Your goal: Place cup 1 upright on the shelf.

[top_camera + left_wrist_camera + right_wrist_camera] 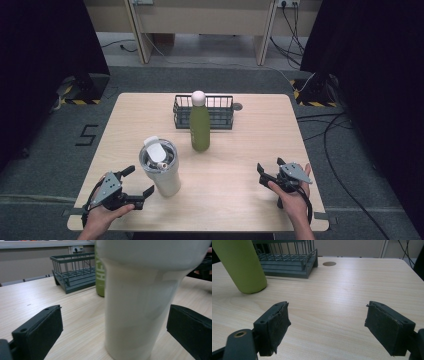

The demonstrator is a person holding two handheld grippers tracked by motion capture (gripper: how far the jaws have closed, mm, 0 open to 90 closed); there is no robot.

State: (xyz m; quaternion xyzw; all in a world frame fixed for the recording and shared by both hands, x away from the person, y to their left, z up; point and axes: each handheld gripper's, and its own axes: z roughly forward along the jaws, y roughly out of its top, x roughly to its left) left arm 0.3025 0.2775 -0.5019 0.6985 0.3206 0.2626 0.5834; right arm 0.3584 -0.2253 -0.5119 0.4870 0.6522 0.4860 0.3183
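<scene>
A white tumbler (160, 170) with a flip lid stands on the table's front left. My left gripper (139, 181) is open just left of it. In the left gripper view the tumbler (135, 302) stands between the two spread jaws, with a gap showing on each side. A green bottle (199, 127) with a white cap stands upright mid-table, in front of a dark wire basket (220, 112). My right gripper (269, 166) rests low at the front right, open with nothing between its jaws (327, 325). From there the green bottle (242, 265) and the basket (287, 262) lie ahead to the left.
The wooden table (250, 145) has a round cable hole (237, 106) behind the basket. Bare wood stretches between my right gripper and the bottle. Cables run over the floor at the right, and dark curtains flank both sides.
</scene>
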